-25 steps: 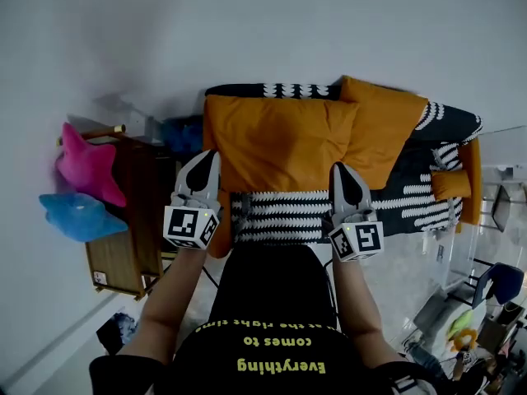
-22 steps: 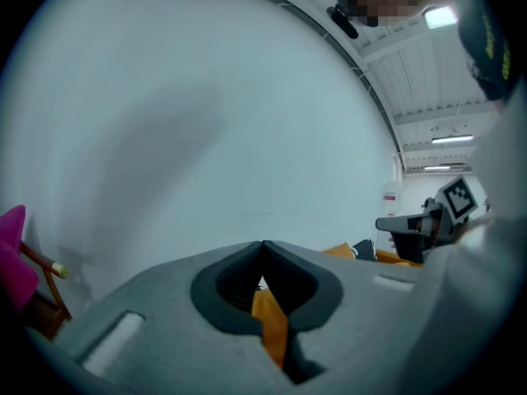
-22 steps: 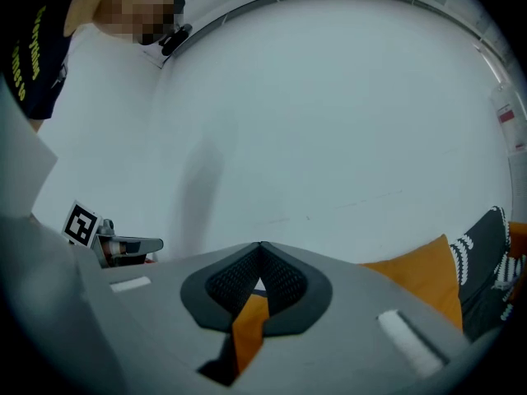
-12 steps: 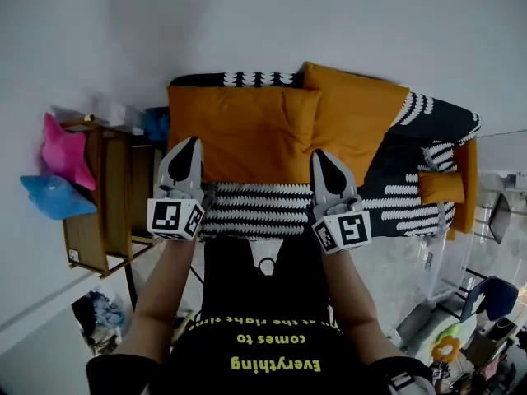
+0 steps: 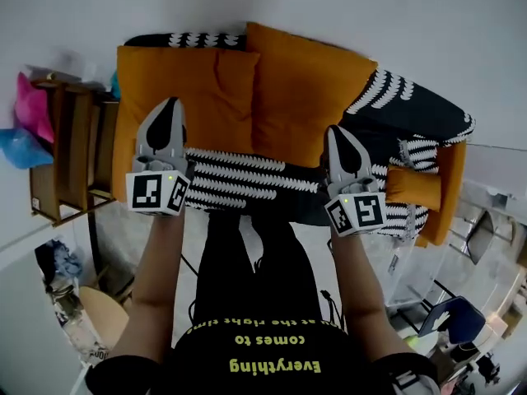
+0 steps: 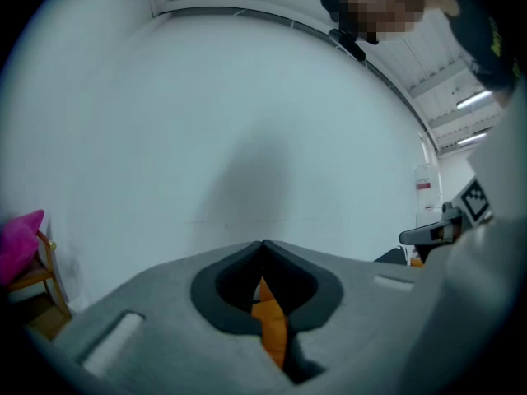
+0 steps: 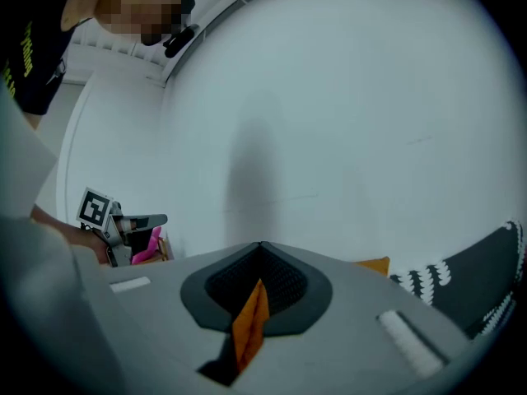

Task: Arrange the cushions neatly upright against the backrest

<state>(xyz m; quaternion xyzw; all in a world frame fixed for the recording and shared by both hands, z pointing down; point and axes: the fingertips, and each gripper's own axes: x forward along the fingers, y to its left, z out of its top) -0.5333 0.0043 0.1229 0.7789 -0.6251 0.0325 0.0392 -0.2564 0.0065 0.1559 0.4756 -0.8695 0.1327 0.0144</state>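
Observation:
Two big orange cushions stand side by side against the backrest of a black-and-white patterned sofa (image 5: 412, 113): the left cushion (image 5: 189, 85) and the right cushion (image 5: 300, 89). My left gripper (image 5: 168, 104) is in front of the left cushion's lower part, jaws shut. My right gripper (image 5: 338, 132) is shut near the right cushion's lower right corner. In both gripper views the tips meet, left gripper (image 6: 263, 243) and right gripper (image 7: 262, 245), pointing at the white wall. Only a sliver of orange shows through the slit behind them.
A small orange bolster (image 5: 414, 186) lies at the sofa's right end by an orange armrest (image 5: 449, 192). A wooden side stand (image 5: 70, 155) with a pink plush (image 5: 31, 105) and a blue plush (image 5: 15, 146) stands left of the sofa. A blue chair (image 5: 457, 319) is at the lower right.
The head view has swung, so the sofa and cushions sit further left and higher. Both grippers stayed shut; they were at the left cushion's lower corners and now stand wider apart, the right by the right cushion.

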